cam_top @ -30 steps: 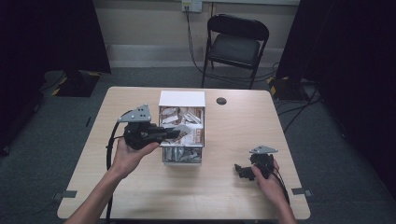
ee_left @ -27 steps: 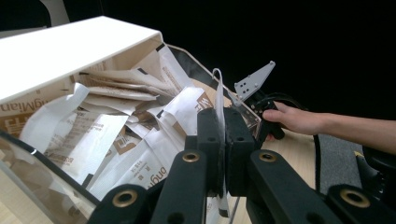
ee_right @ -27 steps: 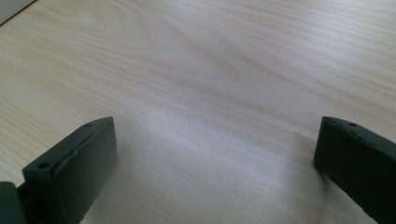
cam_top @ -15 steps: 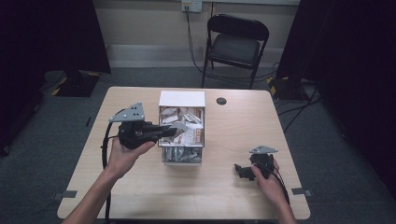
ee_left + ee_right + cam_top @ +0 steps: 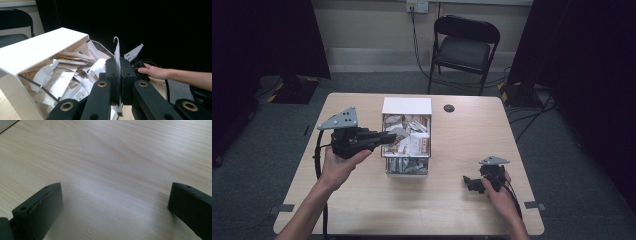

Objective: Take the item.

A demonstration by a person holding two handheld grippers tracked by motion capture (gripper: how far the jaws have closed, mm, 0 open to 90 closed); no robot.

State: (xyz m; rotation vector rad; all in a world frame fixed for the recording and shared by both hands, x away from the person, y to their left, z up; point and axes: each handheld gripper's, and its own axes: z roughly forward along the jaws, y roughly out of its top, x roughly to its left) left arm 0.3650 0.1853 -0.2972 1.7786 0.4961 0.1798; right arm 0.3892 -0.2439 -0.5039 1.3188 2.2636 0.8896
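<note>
The left tool is pressed together, pinching a white packet just above the box of packets. The right tool rests on the bench, spread wide, holding nothing.

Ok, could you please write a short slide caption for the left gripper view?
Left gripper with jaws shut on a thin white packet, beside the open box of packets.
</note>
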